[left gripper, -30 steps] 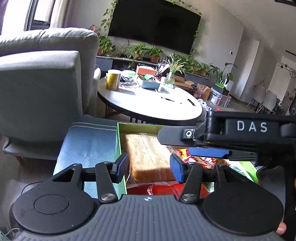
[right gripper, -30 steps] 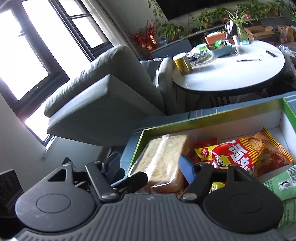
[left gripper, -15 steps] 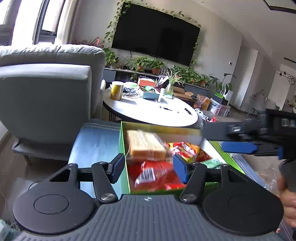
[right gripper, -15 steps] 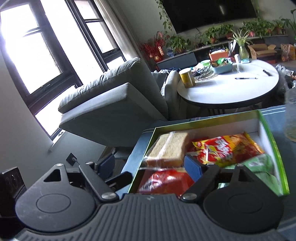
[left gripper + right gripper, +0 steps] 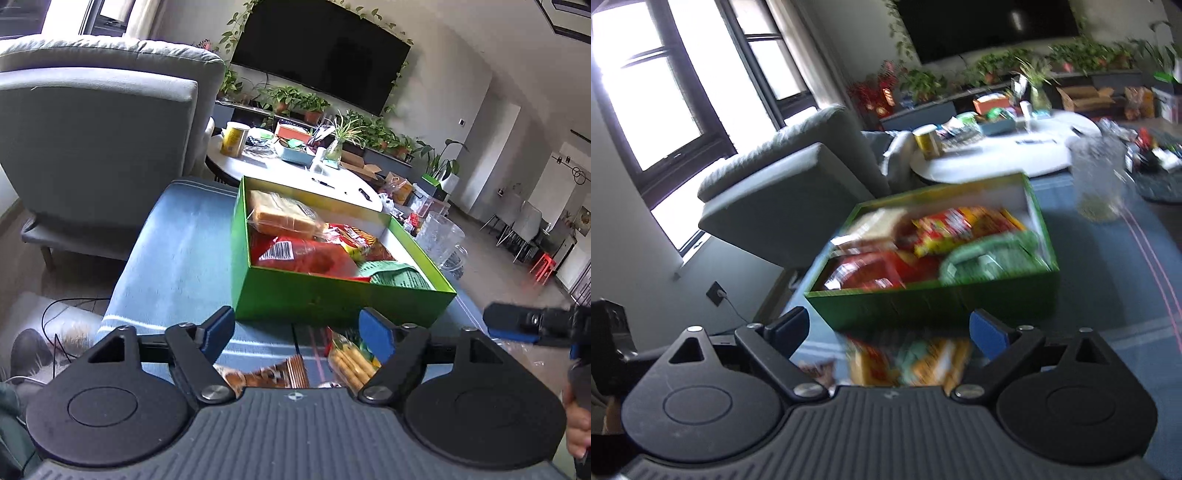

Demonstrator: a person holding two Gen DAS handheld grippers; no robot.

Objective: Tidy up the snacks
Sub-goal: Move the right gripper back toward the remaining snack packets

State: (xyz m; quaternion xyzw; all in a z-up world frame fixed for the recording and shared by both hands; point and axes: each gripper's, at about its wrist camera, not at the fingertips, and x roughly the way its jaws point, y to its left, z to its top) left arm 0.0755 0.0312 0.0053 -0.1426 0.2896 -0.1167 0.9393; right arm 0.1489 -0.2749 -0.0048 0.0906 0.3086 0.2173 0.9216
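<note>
Now both my left gripper [image 5: 297, 330] and right gripper [image 5: 886, 328] are spread, empty. I'd lower squarely over the biscuit packet [image 5: 349, 363] before the green box [image 5: 332, 299], then close gently.

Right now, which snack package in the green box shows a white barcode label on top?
The red package at the box's near-left corner. The bread pack behind it, the red-yellow bag and the green bag show none.
</note>
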